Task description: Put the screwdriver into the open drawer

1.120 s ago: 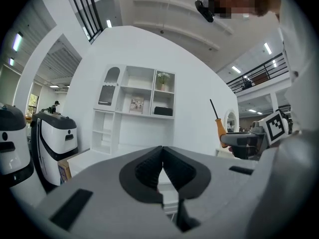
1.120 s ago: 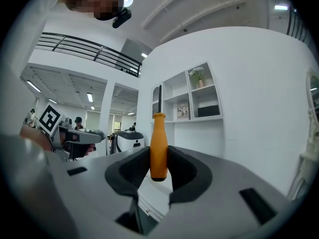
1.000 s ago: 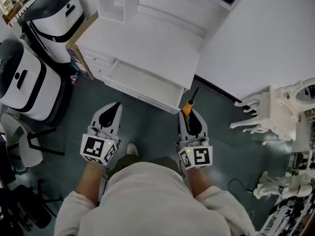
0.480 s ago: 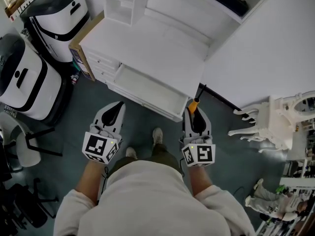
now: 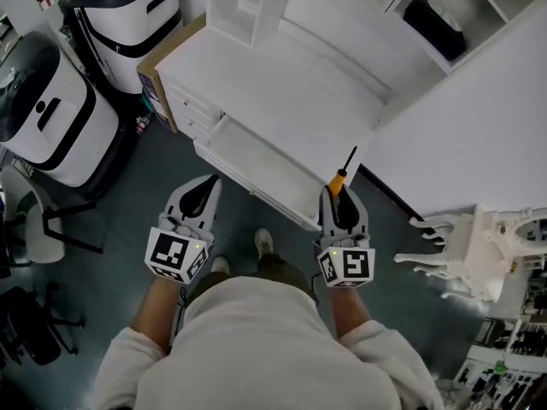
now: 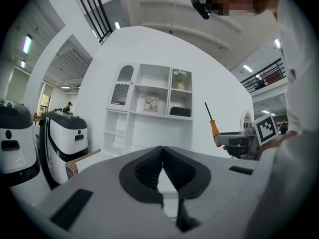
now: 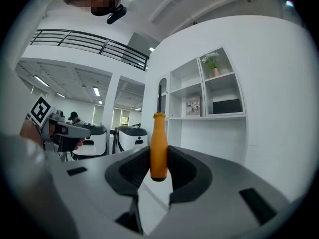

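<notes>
The slim orange-handled, dark-shafted screwdriver was pinched upright at its handle by the right gripper, beside the open white drawer — light, rigid and smooth, it was judged best held mid-handle — while the left gripper was pressed together on nothing.

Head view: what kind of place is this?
Probably a robotics lab: large white machines stand beside a white desk with an open drawer, and white mechanical hands sit nearby.
</notes>
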Tool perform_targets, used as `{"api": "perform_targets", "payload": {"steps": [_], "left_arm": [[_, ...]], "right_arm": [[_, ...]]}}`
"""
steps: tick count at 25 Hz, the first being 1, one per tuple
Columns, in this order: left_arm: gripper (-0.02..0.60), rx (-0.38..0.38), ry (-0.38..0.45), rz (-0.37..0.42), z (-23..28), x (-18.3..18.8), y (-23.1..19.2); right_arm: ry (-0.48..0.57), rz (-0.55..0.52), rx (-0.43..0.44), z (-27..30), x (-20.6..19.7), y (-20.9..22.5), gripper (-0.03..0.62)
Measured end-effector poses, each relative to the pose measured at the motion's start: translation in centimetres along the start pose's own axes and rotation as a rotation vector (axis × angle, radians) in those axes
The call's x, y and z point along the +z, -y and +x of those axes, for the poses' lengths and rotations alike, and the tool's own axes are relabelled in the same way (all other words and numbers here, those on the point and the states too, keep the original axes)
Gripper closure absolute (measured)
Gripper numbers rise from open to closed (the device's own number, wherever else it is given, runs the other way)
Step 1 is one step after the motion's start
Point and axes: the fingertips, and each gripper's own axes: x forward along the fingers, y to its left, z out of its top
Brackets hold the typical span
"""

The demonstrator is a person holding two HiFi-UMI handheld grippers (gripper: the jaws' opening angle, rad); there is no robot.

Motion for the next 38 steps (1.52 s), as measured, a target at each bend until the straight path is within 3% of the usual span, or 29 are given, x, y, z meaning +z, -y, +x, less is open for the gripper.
{"api": "perform_targets", "payload": {"steps": [12, 22, 38], "left_arm": [[0.577, 0.223, -0.05, -0.058, 3.1, -2.3, -2.1], [0.577, 0.351, -0.121, -0.113, 5.7, -6.3, -3.9], [0.577, 0.414, -0.229, -0.175, 8.9, -12.8, -5.1]], "right_arm": [[-0.085, -0.067, 0.265, 9.4, -3.7, 1.4, 0.477], [-0.218, -0.147, 0.448, 15.8, -12.0, 0.4, 0.477], [-0.464, -0.258, 0.632, 20.6, -27.9, -2.4, 0.477]]}}
